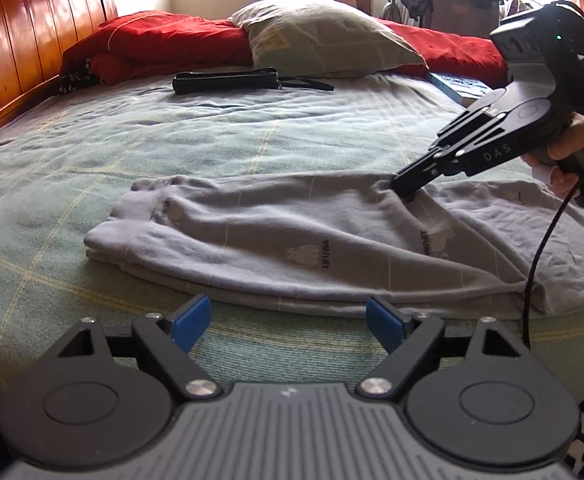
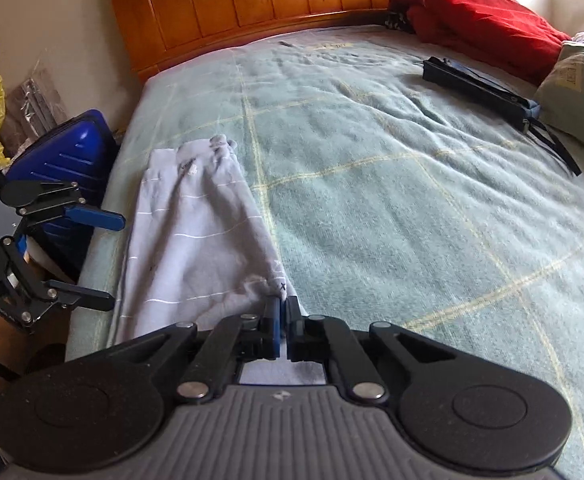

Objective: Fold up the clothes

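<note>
Near the front edge of the bed [image 1: 140, 148], the grey printed trousers [image 1: 276, 240] lie lengthwise with one leg stacked on the other, so a fold in half already shows. The right gripper [image 1: 405, 190] has its fingers pressed together, pinching the cloth at the crotch, while the left gripper [image 1: 288, 322] hangs just off the garment, fingers spread and empty. By my judgement, the shorter folds across the length are left.
</note>
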A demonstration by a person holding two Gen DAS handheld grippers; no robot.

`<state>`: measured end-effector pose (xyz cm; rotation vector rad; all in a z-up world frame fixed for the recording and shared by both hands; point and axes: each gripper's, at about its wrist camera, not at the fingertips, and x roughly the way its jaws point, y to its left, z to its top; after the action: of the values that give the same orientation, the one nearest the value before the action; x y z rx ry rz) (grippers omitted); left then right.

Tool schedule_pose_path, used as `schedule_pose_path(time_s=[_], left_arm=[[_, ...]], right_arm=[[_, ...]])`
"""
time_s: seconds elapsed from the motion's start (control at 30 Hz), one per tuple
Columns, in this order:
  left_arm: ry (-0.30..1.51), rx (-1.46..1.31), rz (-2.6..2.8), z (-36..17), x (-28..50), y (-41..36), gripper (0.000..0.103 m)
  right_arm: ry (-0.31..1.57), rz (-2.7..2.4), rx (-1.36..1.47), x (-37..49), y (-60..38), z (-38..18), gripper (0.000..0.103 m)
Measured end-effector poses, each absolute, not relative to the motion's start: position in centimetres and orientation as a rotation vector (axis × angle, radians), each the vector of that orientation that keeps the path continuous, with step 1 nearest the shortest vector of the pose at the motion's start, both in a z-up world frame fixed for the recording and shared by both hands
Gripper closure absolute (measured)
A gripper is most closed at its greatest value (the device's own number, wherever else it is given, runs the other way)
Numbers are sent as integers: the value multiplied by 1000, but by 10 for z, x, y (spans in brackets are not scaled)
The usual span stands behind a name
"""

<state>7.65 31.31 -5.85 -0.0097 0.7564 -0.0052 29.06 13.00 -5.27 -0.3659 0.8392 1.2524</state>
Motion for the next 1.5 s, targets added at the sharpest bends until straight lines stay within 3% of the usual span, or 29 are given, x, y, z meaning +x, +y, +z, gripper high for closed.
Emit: schedule_pose_path(time_s=[0.13, 0.2, 0.27, 0.4, 0.5, 0.53, 0.7, 1.03, 1.13, 1.5], left_arm=[[746, -15, 6, -57, 78, 314, 18], [725, -43, 4, -53, 83, 321, 18], [697, -81, -2, -49, 90, 329, 18], [649, -146, -18, -41, 107, 346, 18], [721, -80, 26, -56, 129, 357, 19], [743, -52, 41, -61, 132, 358, 23], [746, 55, 37, -62, 130, 346, 23], [759, 201, 69, -64, 126, 335, 15], [778, 184, 172, -60, 123, 348, 15], [748, 110, -43, -12, 104, 252, 15]], right_arm=[[833, 1221, -365, 290, 130, -51, 92], [830, 1205, -365, 289, 129, -49, 67], [803, 1183, -368, 285, 125, -43, 59], [800, 1144, -393, 270, 109, -28, 46], [797, 1114, -412, 259, 97, -17, 35], [796, 1104, -419, 255, 92, -13, 34], [808, 1018, -467, 218, 41, -5, 21], [910, 760, -402, 157, -43, -50, 20], [927, 723, -353, 134, -77, -60, 12], [764, 308, 92, 108, -259, -16, 9]])
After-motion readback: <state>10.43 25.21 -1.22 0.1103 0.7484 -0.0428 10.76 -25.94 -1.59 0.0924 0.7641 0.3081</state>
